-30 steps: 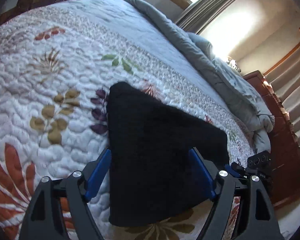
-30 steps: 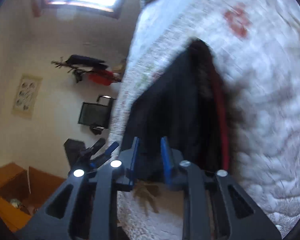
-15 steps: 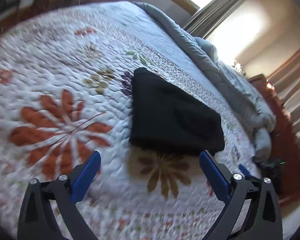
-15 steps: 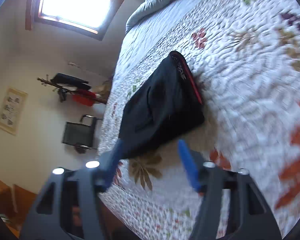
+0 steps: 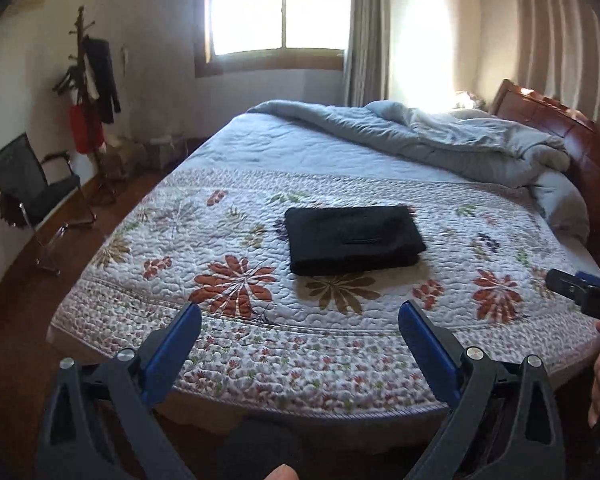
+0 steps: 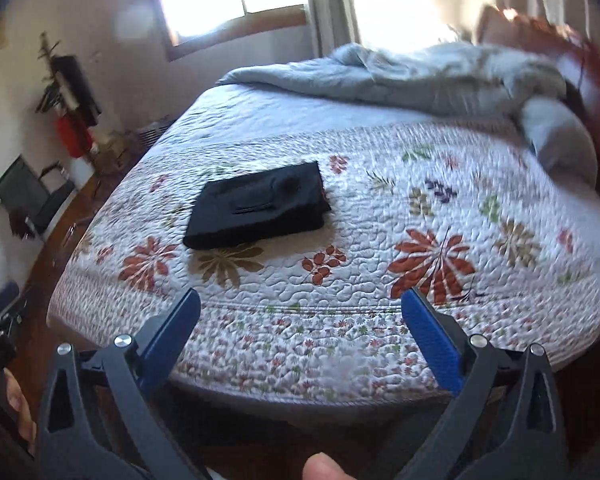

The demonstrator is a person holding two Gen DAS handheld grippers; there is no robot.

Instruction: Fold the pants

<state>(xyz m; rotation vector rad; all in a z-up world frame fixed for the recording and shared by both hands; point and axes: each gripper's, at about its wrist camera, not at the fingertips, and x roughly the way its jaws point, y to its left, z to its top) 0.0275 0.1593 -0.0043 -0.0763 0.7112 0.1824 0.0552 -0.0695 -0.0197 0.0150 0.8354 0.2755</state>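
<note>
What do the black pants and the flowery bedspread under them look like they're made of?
The pants: probably a soft matte knit or fleece, since they reflect no light. The bedspread: apparently quilted cotton, puffy with stitched wavy lines and printed flowers.

Folded black pants on quilted bed

A flat, folded rectangle of black fabric pants lies on the white floral quilted bedspread. The right gripper, with blue-padded fingers, is opening, empty, well apart from them.
</note>
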